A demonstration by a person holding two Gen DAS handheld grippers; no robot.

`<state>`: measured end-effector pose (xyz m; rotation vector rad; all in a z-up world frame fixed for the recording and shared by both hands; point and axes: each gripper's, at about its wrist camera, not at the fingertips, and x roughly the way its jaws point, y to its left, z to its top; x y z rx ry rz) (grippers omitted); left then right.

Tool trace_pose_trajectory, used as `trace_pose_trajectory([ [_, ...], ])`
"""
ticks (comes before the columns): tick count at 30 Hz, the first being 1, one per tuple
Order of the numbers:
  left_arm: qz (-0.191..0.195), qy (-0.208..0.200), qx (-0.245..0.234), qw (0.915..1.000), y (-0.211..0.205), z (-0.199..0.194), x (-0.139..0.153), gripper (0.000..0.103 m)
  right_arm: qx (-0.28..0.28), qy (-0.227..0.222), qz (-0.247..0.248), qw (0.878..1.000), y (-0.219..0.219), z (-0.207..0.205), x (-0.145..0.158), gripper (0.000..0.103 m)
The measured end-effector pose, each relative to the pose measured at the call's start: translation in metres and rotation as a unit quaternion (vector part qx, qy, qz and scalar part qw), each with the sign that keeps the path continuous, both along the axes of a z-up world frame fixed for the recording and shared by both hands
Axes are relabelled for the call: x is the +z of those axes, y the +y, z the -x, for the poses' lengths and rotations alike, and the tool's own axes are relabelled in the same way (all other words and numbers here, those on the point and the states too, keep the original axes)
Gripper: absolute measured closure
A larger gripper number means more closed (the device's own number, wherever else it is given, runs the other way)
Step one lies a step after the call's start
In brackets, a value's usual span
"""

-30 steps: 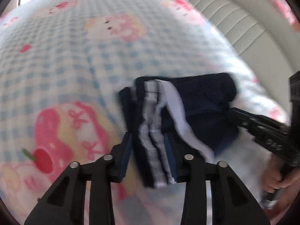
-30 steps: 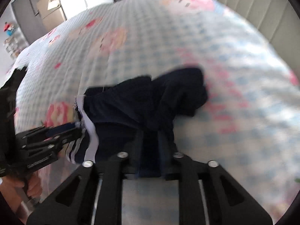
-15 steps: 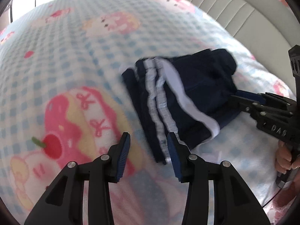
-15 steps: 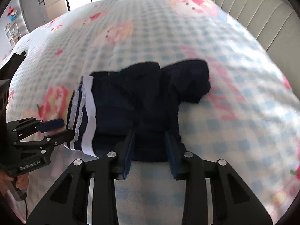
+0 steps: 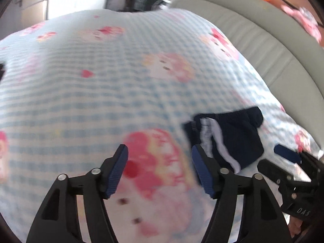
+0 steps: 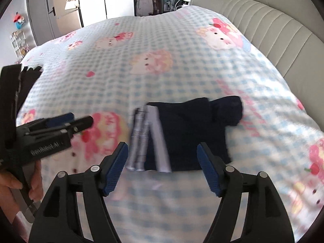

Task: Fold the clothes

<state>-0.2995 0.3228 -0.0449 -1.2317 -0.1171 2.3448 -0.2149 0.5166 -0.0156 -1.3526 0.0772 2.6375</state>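
Over checkered bedding [image 6: 182,70], both tongs [image 5: 160,171] [image 6: 163,167] gape wide, empty, off folded shorts [image 6: 188,133].

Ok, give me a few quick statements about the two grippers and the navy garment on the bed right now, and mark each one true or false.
1. The left gripper is open with nothing between its fingers. True.
2. The right gripper is clamped on the navy garment. False: its fingers stand wide apart, holding nothing.
3. The garment lies folded on the checked bedspread. True.
4. The garment's white stripes run along the side nearer the left gripper. True.
5. The garment hangs in the air between both grippers. False: it rests on the bedspread, free of both.
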Motion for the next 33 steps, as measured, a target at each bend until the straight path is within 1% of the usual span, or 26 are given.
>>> trace_pose_trajectory([
  [1,0.002,0.001,0.011,0.9999,-0.015,0.004,0.003,0.03,0.001,-0.001,0.004,1.0,-0.01,0.001,0.0,0.029],
  [2,0.004,0.003,0.021,0.9998,-0.027,0.005,0.006,0.029,0.002,-0.002,0.009,1.0,-0.02,0.002,0.0,0.019],
  [4,0.01,0.007,0.041,0.9991,-0.057,0.003,0.01,0.028,0.007,0.0,0.019,1.0,-0.043,0.001,0.002,0.008],
  [10,0.033,0.012,0.105,0.9939,-0.146,-0.008,0.018,0.027,0.019,0.003,0.028,0.999,-0.12,-0.005,0.008,0.008],
  [16,0.061,0.018,0.147,0.987,-0.223,-0.036,0.028,0.022,0.026,0.014,0.04,0.999,-0.182,-0.021,0.022,0.002],
  [20,0.082,0.025,0.165,0.9826,-0.255,-0.065,0.039,0.02,0.046,0.015,0.038,0.998,-0.223,-0.036,0.027,0.002],
  [24,0.073,0.041,0.173,0.9815,-0.287,-0.107,0.051,0.02,0.066,0.013,0.043,0.997,-0.259,-0.06,0.031,0.001],
  [26,0.072,0.055,0.175,0.9805,-0.302,-0.138,0.056,0.02,0.07,0.014,0.036,0.997,-0.274,-0.078,0.034,0.001],
  [28,0.068,0.07,0.175,0.9797,-0.313,-0.164,0.061,0.02,0.071,0.017,0.019,0.997,-0.288,-0.102,0.035,0.001],
  [31,0.072,0.094,0.172,0.9779,-0.321,-0.195,0.069,0.02,0.078,0.021,0.018,0.997,-0.302,-0.131,0.033,0.001],
  [33,0.076,0.103,0.17,0.9771,-0.322,-0.212,0.075,0.02,0.077,0.023,0.024,0.996,-0.309,-0.151,0.032,0.001],
])
